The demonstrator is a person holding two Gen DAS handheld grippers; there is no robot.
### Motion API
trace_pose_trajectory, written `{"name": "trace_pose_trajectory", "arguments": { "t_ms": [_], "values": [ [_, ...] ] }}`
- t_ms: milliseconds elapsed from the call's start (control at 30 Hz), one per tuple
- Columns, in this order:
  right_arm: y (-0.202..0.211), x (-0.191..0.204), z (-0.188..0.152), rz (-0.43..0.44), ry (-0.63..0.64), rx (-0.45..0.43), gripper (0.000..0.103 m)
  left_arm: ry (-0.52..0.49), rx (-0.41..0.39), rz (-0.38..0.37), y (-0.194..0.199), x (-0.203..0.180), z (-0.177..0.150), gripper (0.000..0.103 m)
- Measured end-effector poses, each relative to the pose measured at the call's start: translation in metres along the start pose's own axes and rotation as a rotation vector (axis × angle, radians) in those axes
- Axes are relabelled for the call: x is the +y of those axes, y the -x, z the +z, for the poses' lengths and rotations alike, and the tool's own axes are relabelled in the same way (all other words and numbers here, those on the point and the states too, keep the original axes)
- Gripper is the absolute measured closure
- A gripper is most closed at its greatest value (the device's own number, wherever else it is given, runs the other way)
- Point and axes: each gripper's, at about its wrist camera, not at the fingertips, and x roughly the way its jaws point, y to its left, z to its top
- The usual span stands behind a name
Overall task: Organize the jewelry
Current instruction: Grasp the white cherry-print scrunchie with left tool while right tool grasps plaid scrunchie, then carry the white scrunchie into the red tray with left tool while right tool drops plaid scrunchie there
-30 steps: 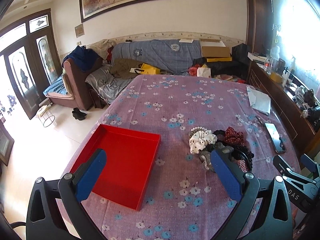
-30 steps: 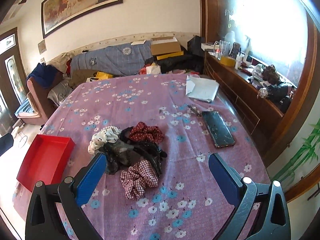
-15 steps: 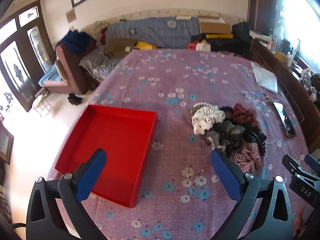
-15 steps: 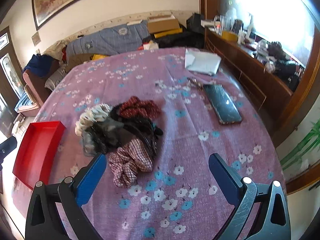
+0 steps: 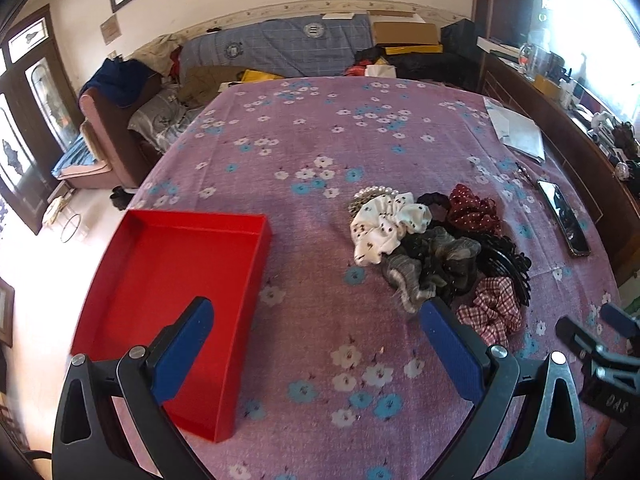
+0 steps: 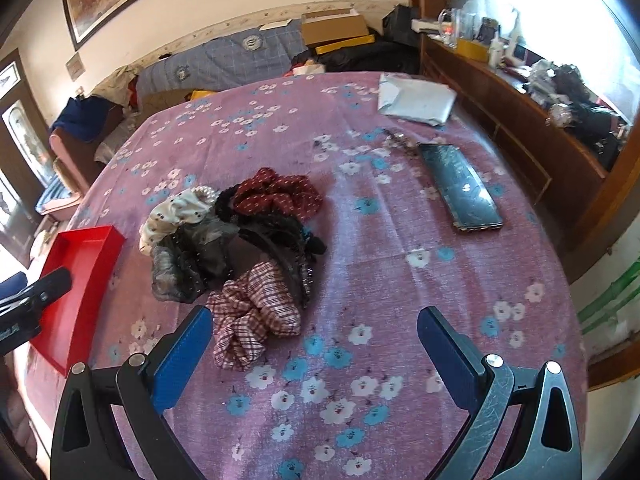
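Note:
A pile of hair accessories lies on the purple floral tablecloth: a white dotted scrunchie (image 5: 384, 224) (image 6: 176, 212), a grey one (image 5: 432, 264), a red dotted one (image 5: 474, 210) (image 6: 276, 194), a plaid one (image 5: 490, 316) (image 6: 252, 320), and a black hair claw (image 6: 288, 256). An empty red tray (image 5: 172, 280) (image 6: 80, 276) sits to the left of the pile. My left gripper (image 5: 316, 312) is open above the cloth between tray and pile. My right gripper (image 6: 314, 316) is open, its left finger beside the plaid scrunchie.
A phone (image 6: 460, 186) (image 5: 564, 218) lies right of the pile, with a small metal piece (image 6: 396, 142) above it. White paper (image 6: 416, 98) lies at the far right. A wooden sideboard (image 6: 540, 128) runs along the right; a sofa (image 5: 280, 52) stands behind the table.
Both grippers have moved down and forward toward the table; the pile and tray look larger and nearer. Both stay open.

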Motion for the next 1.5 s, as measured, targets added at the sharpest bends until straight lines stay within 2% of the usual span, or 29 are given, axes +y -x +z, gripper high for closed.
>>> {"name": "trace_pose_trajectory", "arguments": {
  "t_ms": [133,267,400,533,600,633,667,700,733,767,800,867,933,1133,1267,1433,1500],
  "values": [
    [-0.012,0.003,-0.003,0.088,0.006,0.034,0.004,-0.006,0.011,-0.039,-0.018,-0.002,0.014,0.004],
    [-0.031,0.008,-0.007,0.195,0.010,0.096,0.020,-0.017,0.024,-0.075,-0.041,-0.007,0.033,0.008],
    [-0.051,0.011,-0.011,0.217,0.002,0.140,0.027,-0.041,0.065,-0.112,-0.070,-0.018,0.049,0.014],
    [-0.062,0.009,-0.010,0.228,-0.018,0.154,0.030,-0.057,0.105,-0.136,-0.094,-0.027,0.058,0.021],
    [-0.065,0.009,-0.010,0.237,-0.021,0.159,0.035,-0.066,0.122,-0.146,-0.104,-0.032,0.061,0.027],
    [-0.067,0.010,-0.010,0.238,-0.019,0.161,0.036,-0.071,0.134,-0.149,-0.109,-0.034,0.063,0.036],
    [-0.068,0.011,-0.010,0.237,-0.018,0.162,0.039,-0.078,0.151,-0.151,-0.116,-0.037,0.064,0.049],
    [-0.070,0.012,-0.011,0.237,-0.016,0.166,0.044,-0.083,0.167,-0.152,-0.120,-0.039,0.064,0.059],
    [-0.071,0.013,-0.011,0.241,-0.016,0.170,0.049,-0.086,0.180,-0.151,-0.124,-0.041,0.064,0.082],
    [-0.073,0.014,-0.012,0.246,-0.016,0.179,0.063,-0.088,0.197,-0.147,-0.128,-0.043,0.063,0.095],
    [-0.075,0.014,-0.012,0.250,-0.018,0.186,0.077,-0.088,0.206,-0.149,-0.129,-0.044,0.063,0.095],
    [-0.075,0.013,-0.013,0.261,-0.031,0.189,0.090,-0.088,0.189,-0.160,-0.124,-0.044,0.062,0.095],
    [-0.070,0.012,-0.014,0.273,-0.036,0.180,0.096,-0.090,0.176,-0.176,-0.116,-0.042,0.062,0.096],
    [-0.040,0.019,-0.013,0.298,-0.017,0.146,0.098,-0.055,0.122,-0.232,-0.074,-0.019,0.061,0.096],
    [-0.017,0.033,-0.007,0.321,-0.005,0.114,0.098,-0.005,0.077,-0.257,-0.044,0.016,0.060,0.096],
    [0.000,0.066,0.007,0.379,0.032,0.086,0.098,0.063,0.038,-0.216,-0.024,0.078,0.059,0.095],
    [-0.004,0.089,0.015,0.423,0.050,0.094,0.098,0.088,0.028,-0.159,-0.023,0.110,0.059,0.095]
  ]
}}
